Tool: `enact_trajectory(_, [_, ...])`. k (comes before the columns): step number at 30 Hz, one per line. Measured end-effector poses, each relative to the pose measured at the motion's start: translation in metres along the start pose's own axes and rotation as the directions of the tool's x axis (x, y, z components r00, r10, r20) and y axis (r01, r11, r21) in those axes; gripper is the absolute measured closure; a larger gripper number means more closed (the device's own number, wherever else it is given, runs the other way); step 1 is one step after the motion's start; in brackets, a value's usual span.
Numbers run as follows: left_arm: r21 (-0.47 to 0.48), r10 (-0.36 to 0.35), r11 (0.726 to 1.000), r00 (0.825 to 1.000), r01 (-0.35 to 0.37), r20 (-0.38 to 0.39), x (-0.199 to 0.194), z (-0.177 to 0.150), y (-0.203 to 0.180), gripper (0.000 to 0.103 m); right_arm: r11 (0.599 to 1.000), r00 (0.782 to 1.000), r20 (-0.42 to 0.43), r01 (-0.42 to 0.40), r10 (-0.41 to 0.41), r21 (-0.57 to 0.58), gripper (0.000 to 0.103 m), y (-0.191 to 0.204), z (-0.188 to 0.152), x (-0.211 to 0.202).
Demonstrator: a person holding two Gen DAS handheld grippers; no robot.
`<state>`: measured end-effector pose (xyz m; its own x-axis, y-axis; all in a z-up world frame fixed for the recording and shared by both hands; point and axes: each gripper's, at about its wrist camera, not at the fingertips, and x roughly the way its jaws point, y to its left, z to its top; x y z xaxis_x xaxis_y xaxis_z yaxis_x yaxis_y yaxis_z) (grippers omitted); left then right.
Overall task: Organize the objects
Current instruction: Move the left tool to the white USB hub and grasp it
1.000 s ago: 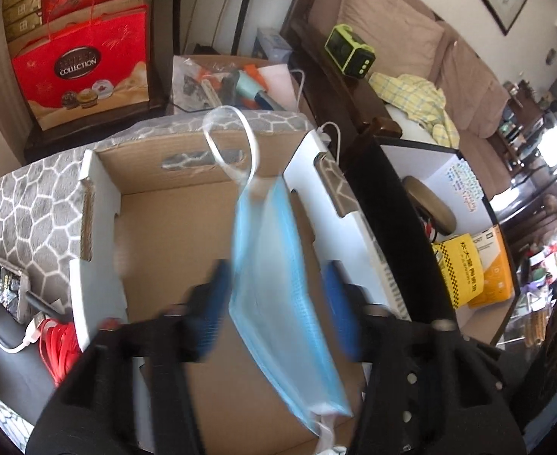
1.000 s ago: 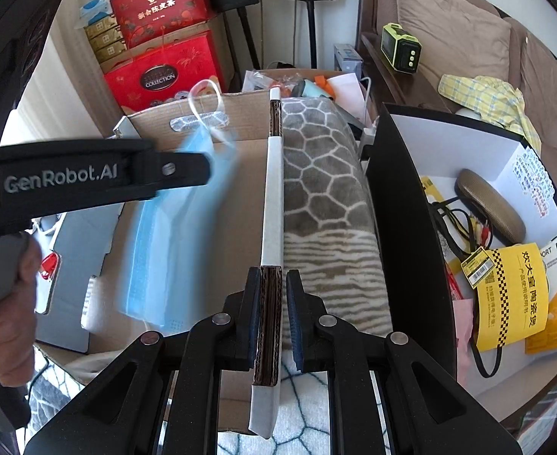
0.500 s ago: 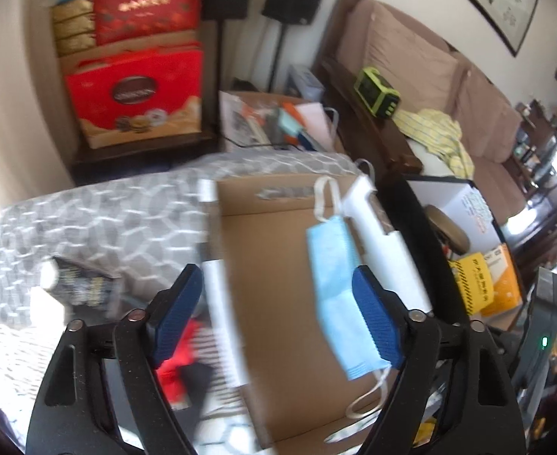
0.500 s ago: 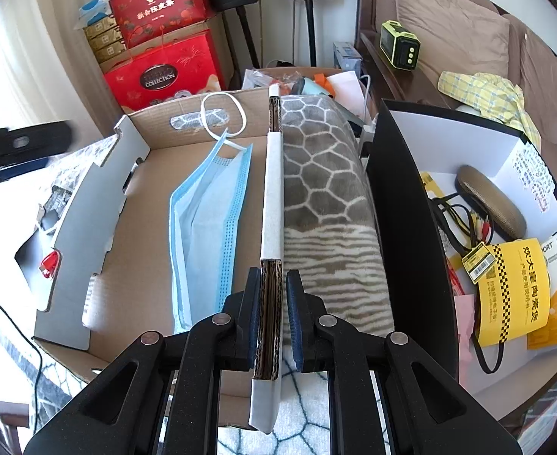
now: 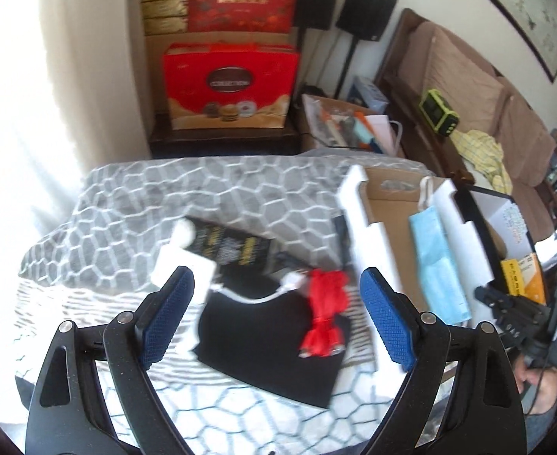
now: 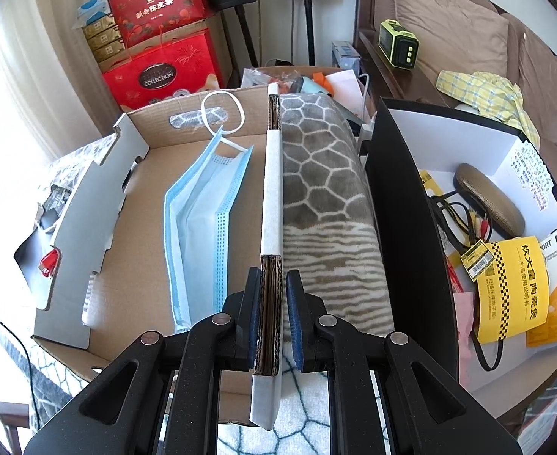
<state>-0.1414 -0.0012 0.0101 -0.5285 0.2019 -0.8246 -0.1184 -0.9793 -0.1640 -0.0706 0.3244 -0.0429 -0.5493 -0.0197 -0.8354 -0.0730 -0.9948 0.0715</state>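
Mask: blue face mask (image 6: 202, 220) lies flat on the floor of the cardboard box (image 6: 134, 250), centre-left of the right wrist frame, its white ear loop (image 6: 221, 113) against the far wall.
Right gripper: right gripper (image 6: 272, 326), lower centre, is clamped on the box's right wall (image 6: 271, 197).
Left gripper: left gripper (image 5: 274, 322), bottom of the left wrist frame, has its jaws opening wide with nothing between them; it hangs over a black cloth (image 5: 271, 349).
Only in the left view: red cable bundle (image 5: 326, 311), white charger (image 5: 183, 265) with its cord, and a dark packet (image 5: 233, 250) lie on the grey patterned blanket (image 5: 210, 189), centre frame; the box and mask sit at the right edge.
Only in the right view: second box with black walls (image 6: 403, 227) at right, holding a yellow leaflet (image 6: 513, 288) and a glasses case (image 6: 487, 197).
Change since a second ago: the mask then hung blurred between the left gripper's jaws above the box; it now rests inside, and the left gripper has swung away to the items beside the box. The right gripper's hold on the wall is unchanged.
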Motion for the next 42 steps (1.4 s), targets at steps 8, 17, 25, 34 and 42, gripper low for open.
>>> enact_trajectory(8, [-0.116, 0.057, 0.991, 0.998, -0.061, -0.034, 0.010, -0.009, 0.059, 0.015, 1.000, 1.000, -0.005, 0.007, -0.007, -0.001, 0.091, 0.001, -0.001, 0.001])
enact_trajectory(17, [-0.311, -0.013, 0.950, 0.989, -0.034, -0.148, 0.056, -0.018, 0.109, 0.015, 1.000, 1.000, -0.008, 0.013, -0.013, -0.001, 0.091, 0.000, -0.002, 0.002])
enact_trajectory(25, [-0.460, -0.129, 0.887, 0.978, 0.039, -0.166, 0.084, -0.009, 0.119, 0.015, 1.000, 1.000, -0.017, 0.019, -0.019, -0.003, 0.091, 0.002, -0.002, 0.005])
enact_trajectory(34, [-0.536, -0.177, 0.843, 0.965, 0.046, -0.195, 0.112, 0.002, 0.120, 0.027, 1.000, 1.000, -0.019, 0.019, -0.019, 0.001, 0.091, 0.002, -0.002, 0.005])
enact_trajectory(42, [-0.531, -0.145, 0.847, 0.971, 0.022, -0.191, 0.112, 0.004, 0.120, 0.053, 1.000, 0.999, -0.023, 0.024, -0.024, -0.003, 0.091, 0.003, -0.003, 0.007])
